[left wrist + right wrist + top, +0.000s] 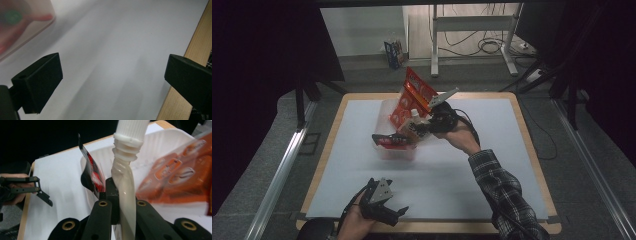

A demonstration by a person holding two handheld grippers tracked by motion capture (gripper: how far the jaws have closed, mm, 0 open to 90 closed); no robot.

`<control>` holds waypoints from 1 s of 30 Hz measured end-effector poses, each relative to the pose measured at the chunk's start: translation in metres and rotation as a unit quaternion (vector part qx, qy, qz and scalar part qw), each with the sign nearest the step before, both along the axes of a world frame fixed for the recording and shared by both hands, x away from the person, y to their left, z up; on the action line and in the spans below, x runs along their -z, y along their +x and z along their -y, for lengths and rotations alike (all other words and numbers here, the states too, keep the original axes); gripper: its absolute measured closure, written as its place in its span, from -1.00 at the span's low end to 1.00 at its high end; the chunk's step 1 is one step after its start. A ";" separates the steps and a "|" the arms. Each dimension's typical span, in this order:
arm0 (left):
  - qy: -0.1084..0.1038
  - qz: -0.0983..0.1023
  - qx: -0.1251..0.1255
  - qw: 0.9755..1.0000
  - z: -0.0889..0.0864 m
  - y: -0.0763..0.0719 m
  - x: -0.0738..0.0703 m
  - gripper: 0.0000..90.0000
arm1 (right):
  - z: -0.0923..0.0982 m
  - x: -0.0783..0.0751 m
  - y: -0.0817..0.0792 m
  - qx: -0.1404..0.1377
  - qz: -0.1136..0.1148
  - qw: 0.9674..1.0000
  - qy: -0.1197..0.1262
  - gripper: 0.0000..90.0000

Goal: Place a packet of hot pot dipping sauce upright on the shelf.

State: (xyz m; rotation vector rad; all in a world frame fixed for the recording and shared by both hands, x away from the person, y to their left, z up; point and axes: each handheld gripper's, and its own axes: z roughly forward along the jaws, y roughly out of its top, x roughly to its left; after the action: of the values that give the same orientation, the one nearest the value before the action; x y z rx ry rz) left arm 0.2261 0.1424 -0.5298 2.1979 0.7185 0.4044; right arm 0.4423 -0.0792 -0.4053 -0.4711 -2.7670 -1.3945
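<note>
1. Tube, cream-white with a ribbed white cap, stands clamped between the jaws of the right gripper; the jaws are closed tight on its flattened body, and in the high view it hangs over the middle of the desk, above the container's right side.
2. Clear plastic container sits a little toward the far edge from the desk's centre; an orange-red packet leans up out of it, rising above its rim, and a black-and-red packet lies at its near side (in the right gripper view this one sticks up just beside the tube).
3. Left gripper rests near the desk's near edge, left of its middle; its jaws stand wide apart with nothing between them, over bare white sheet.
4. White sheet covers the desk almost to its wooden rim; the right half, the near-right corner and the far-left corner lie open; the strip between the container and the left gripper is also free.
5. Person's right forearm, in a plaid sleeve, crosses the near-right part of the desk.
</note>
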 end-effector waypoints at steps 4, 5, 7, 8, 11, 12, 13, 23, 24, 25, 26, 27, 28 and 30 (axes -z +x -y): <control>0.001 0.000 0.000 1.000 0.001 0.000 0.000 -0.97 | -0.003 0.001 0.003 -0.007 -0.007 1.000 -0.008 0.95; 0.001 0.000 0.000 1.000 0.001 0.000 0.000 -0.97 | -0.003 0.001 0.003 -0.007 -0.007 1.000 -0.008 0.95; 0.002 0.001 0.000 1.000 0.000 0.000 0.000 -0.97 | -0.014 0.001 0.004 -0.020 -0.010 1.000 -0.009 0.95; 0.002 0.001 0.000 1.000 0.000 0.000 0.000 -0.97 | -0.017 0.001 0.005 -0.022 -0.008 1.000 -0.009 0.95; 0.002 0.001 0.000 1.000 0.000 0.000 0.000 -0.97 | -0.023 0.000 0.006 -0.024 -0.009 1.000 -0.013 0.95; 0.002 0.001 0.000 1.000 0.000 0.000 0.000 -0.97 | -0.026 -0.001 0.006 -0.026 -0.009 1.000 -0.015 0.95; 0.002 0.001 0.000 1.000 0.000 0.000 0.000 -0.97 | -0.029 -0.001 0.007 -0.025 -0.009 1.000 -0.016 0.95; 0.003 0.002 0.001 1.000 0.000 -0.001 -0.001 -0.97 | -0.059 0.003 0.005 -0.044 -0.005 0.999 -0.024 0.95; 0.003 0.002 0.001 1.000 0.000 -0.001 -0.001 -0.97 | -0.060 0.002 0.004 -0.047 0.001 0.999 -0.025 0.95; 0.001 0.002 0.000 1.000 -0.001 -0.001 -0.001 -0.97 | -0.058 -0.002 0.003 -0.044 0.010 0.999 -0.028 0.95; 0.001 0.002 0.000 1.000 -0.001 -0.001 -0.001 -0.97 | -0.057 -0.005 0.002 -0.042 0.016 0.998 -0.031 0.95; 0.001 0.002 0.000 1.000 -0.001 -0.001 -0.001 -0.97 | -0.057 -0.005 0.002 -0.042 0.016 0.998 -0.031 0.95; 0.001 0.003 -0.001 1.000 -0.001 -0.001 -0.001 -0.97 | -0.052 -0.011 0.001 -0.038 0.026 0.998 -0.037 0.95; 0.001 0.003 -0.001 1.000 -0.001 -0.001 -0.001 -0.97 | -0.047 -0.017 0.001 -0.037 0.034 0.998 -0.042 0.95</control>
State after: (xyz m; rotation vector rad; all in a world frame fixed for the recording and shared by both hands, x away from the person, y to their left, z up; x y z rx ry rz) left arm 0.2253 0.1436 -0.5290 2.1967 0.7180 0.4133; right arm 0.4434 -0.0325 -0.3887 -0.3245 -2.8736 -1.3072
